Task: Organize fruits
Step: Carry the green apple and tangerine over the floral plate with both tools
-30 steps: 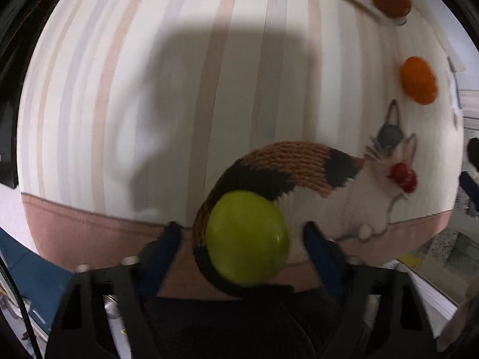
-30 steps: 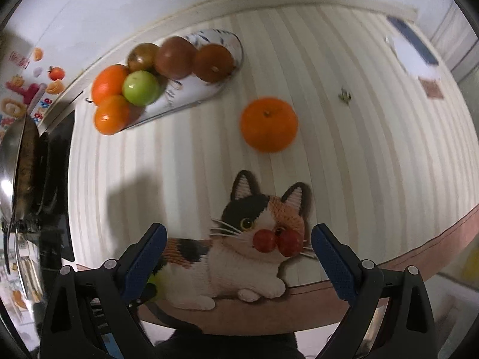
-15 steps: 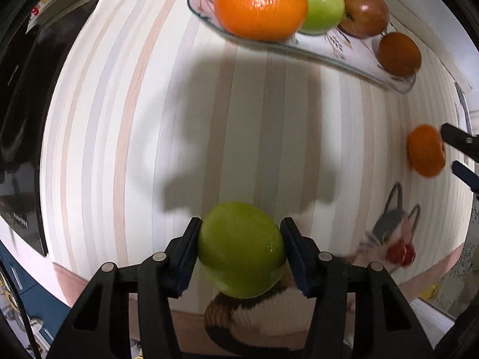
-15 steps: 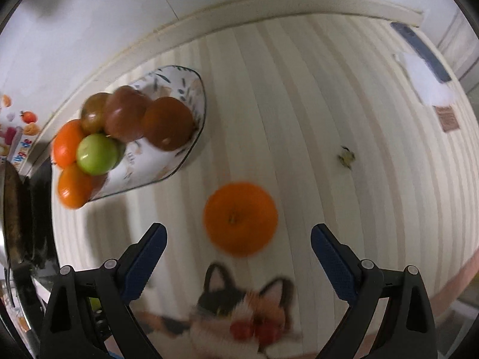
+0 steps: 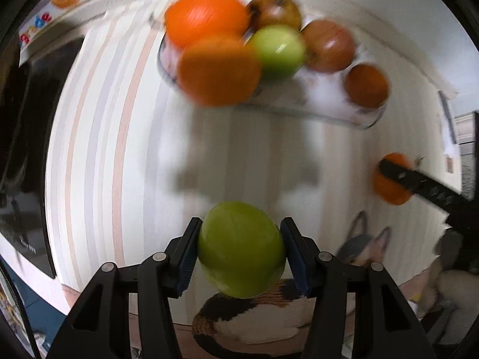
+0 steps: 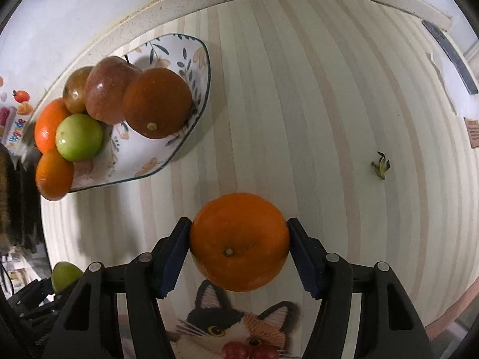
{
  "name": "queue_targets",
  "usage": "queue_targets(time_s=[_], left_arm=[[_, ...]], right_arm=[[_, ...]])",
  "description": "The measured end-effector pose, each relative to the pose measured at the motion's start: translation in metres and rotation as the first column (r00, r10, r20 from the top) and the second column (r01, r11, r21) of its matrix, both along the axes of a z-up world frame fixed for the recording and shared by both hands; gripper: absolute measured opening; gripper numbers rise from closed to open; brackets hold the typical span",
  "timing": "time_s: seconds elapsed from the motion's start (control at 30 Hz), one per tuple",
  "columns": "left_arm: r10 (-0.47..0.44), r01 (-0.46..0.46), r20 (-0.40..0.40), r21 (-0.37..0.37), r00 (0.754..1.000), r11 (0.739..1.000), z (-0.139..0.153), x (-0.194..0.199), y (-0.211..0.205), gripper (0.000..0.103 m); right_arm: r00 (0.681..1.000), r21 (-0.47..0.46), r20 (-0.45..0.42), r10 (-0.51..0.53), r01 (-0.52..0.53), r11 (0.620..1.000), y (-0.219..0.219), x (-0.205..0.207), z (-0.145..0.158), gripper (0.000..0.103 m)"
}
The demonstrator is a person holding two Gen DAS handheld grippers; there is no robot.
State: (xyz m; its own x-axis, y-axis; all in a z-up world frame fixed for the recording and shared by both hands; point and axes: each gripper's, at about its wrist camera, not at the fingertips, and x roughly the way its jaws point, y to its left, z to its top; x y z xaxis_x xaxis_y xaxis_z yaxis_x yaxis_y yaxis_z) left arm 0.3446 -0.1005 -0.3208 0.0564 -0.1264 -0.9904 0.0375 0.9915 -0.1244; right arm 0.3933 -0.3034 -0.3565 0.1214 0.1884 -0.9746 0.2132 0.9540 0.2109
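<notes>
My left gripper (image 5: 239, 249) is shut on a green apple (image 5: 241, 248) and holds it above the striped mat, short of the plate. My right gripper (image 6: 239, 246) is shut on an orange (image 6: 239, 240) that rests low over the mat. A floral plate (image 6: 167, 146) at the back left holds several fruits: oranges, a green apple (image 6: 79, 137), a red apple (image 6: 109, 89). In the left wrist view the plate (image 5: 329, 113) is ahead, blurred. The right gripper and its orange (image 5: 392, 179) show at the right edge there.
A striped mat (image 6: 299, 119) with a cat picture (image 6: 236, 326) covers the counter. A small dried stem (image 6: 380, 166) lies to the right. A dark appliance (image 5: 21, 149) stands at the left. A wall runs behind the plate.
My left gripper has closed on the green apple and carried it toward the plate. My right gripper has moved forward to the loose orange and shut on it.
</notes>
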Motion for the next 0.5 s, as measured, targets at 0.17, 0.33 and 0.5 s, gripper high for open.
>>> queue_targets(time_s=[0.17,0.33,0.5], left_arm=[[-0.023,0.026,0.070,-0.051,0.997,0.998,0.043,0.016,-0.016,0.051],[-0.018,0.030,0.114,-0.104,0.993,0.994,0.082,0.063,-0.005,0.051],[-0.014,0.024,0.120,-0.086,0.993,0.996,0.090,0.133,0.020,0.051]], right_arm=[[0.998,0.051,0.060,-0.009,0.005,0.999,-0.003,0.017,0.028,0.067],[0.992,0.105,0.128,-0.008,-0.006,0.994,-0.006,0.057,0.064,0.067],[0.988,0.105,0.153,0.001,-0.017,0.994,-0.005,0.104,0.071,0.067]])
